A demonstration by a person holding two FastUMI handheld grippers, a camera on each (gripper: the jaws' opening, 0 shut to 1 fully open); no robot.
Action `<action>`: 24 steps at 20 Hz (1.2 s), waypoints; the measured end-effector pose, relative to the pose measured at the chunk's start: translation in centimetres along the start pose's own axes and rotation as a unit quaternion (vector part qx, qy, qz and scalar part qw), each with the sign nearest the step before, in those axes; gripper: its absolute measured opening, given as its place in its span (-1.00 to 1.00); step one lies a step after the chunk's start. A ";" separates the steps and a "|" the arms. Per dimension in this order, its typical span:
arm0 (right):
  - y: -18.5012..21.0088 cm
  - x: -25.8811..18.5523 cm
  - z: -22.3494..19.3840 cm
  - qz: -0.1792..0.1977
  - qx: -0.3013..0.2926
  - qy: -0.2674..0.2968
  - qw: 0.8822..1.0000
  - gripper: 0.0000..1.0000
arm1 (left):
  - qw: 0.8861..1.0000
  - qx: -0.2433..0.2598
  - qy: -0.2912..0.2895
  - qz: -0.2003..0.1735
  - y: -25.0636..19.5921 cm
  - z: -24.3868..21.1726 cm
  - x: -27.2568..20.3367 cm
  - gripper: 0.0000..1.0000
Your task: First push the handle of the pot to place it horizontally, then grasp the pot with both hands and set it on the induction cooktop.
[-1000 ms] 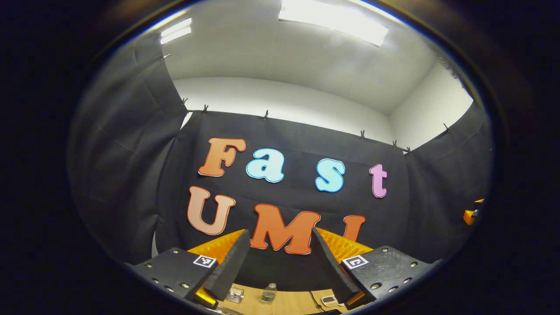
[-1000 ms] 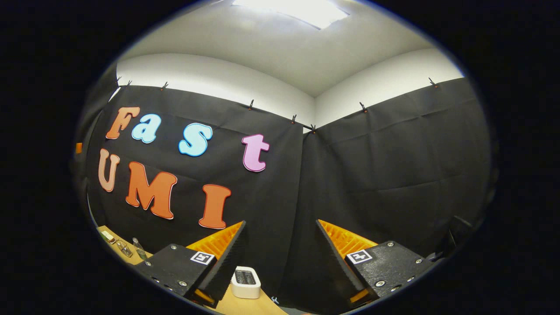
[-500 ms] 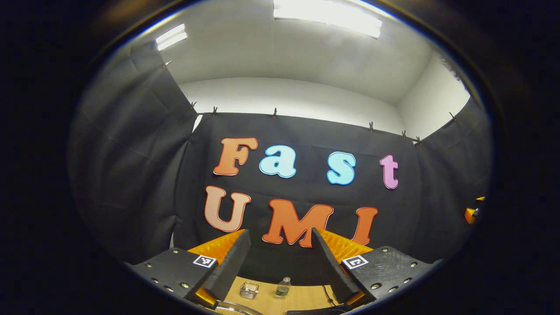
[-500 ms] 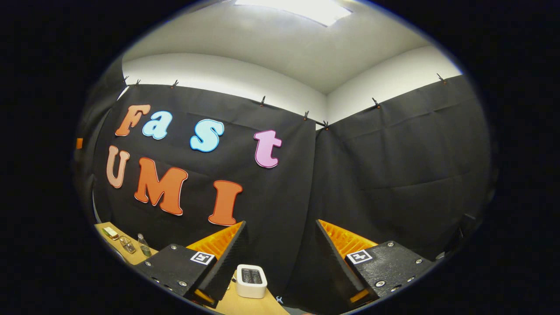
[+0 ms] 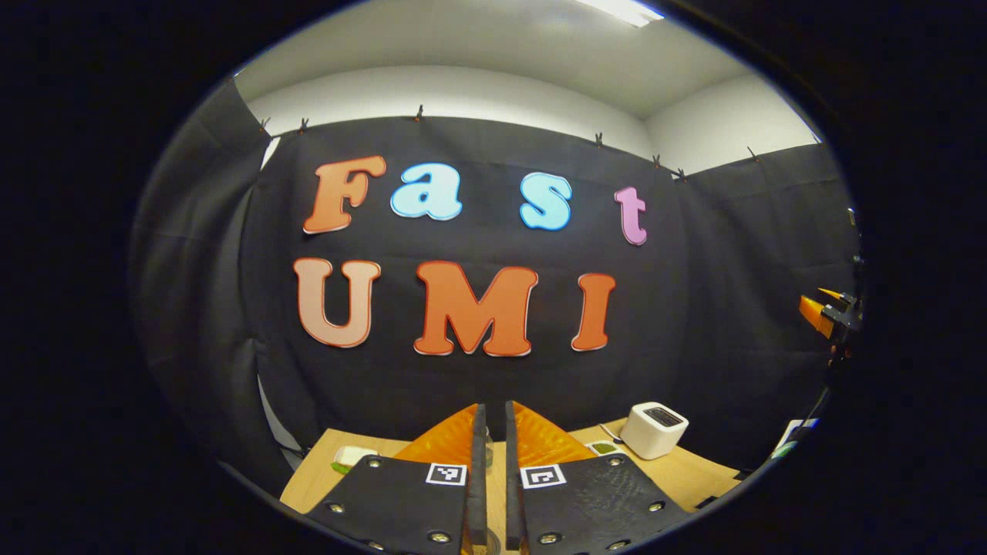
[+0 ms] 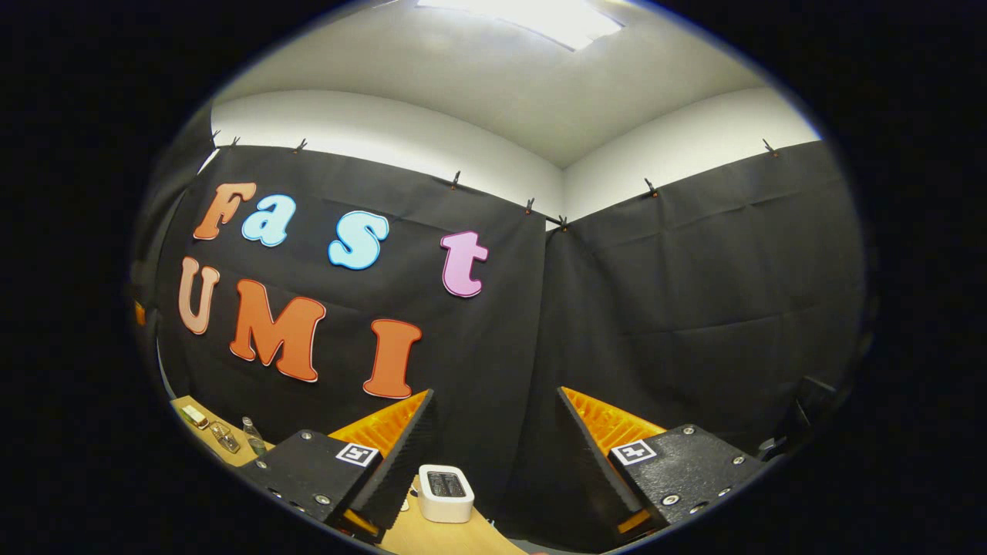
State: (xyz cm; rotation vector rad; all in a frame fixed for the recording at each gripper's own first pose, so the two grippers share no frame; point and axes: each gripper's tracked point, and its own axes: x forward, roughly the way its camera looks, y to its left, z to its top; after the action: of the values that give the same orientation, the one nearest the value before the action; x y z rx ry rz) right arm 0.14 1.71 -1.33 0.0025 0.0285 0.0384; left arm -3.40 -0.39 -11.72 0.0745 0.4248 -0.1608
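Wooden worktop runs along the bottom of the left gripper view, backed by the black cloth wall. At lower left of that frame a small white and green item lies on the wood; what it is cannot be told. At bottom centre the left claw is clenched, its two fingers nearly touching with only a thin slit between them and nothing gripped. Right of it a small flat item lies on the worktop, and beside that stands a white toaster. At the far right edge of the frame the other claw is partly visible, well above the worktop.

In the right gripper view the worktop crosses the lower left of the frame. On it, at the left edge, stand a few small items and a clear bottle, too small to tell further. At bottom centre the right claw is released, fingers spread wide apart with nothing between them. The toaster sits on the wood just beside the left finger. Black cloth covers the right half of the frame.

Pot and induction cooktop: location cannot be told from either view.
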 end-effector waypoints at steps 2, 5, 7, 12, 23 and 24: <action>0.2 -0.5 -0.2 -0.007 -0.002 0.008 1.000 0.88 | 0.999 0.005 0.043 -0.028 -0.2 -2.9 0.4 -0.92; 0.9 -1.0 -0.4 -0.010 -0.003 0.017 1.000 0.89 | 0.990 0.020 0.123 -0.061 -0.2 -8.2 0.3 -0.95; 1.2 -1.3 -0.6 -0.013 -0.003 0.020 1.000 0.86 | 0.978 0.027 0.188 -0.082 -0.6 -12.4 -0.4 -0.95; 2.3 -2.0 -1.9 -0.014 -0.009 0.039 0.999 0.89 | 0.938 0.080 0.317 -0.114 -0.1 -22.6 -3.6 -0.94; 1.7 -3.1 -3.2 -0.030 -0.017 0.060 0.998 0.89 | 0.844 0.100 0.500 -0.167 -0.8 -35.5 -12.1 -0.94; 1.6 -3.2 -3.4 -0.033 -0.017 0.063 0.997 0.89 | 0.836 0.098 0.512 -0.171 -0.8 -36.3 -12.9 -0.94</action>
State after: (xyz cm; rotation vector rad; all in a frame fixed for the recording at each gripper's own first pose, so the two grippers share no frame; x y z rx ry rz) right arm -3.23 3.22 -4.62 -0.0353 0.1531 -0.0276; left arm -29.80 4.41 -39.38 0.2926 1.5061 -0.5252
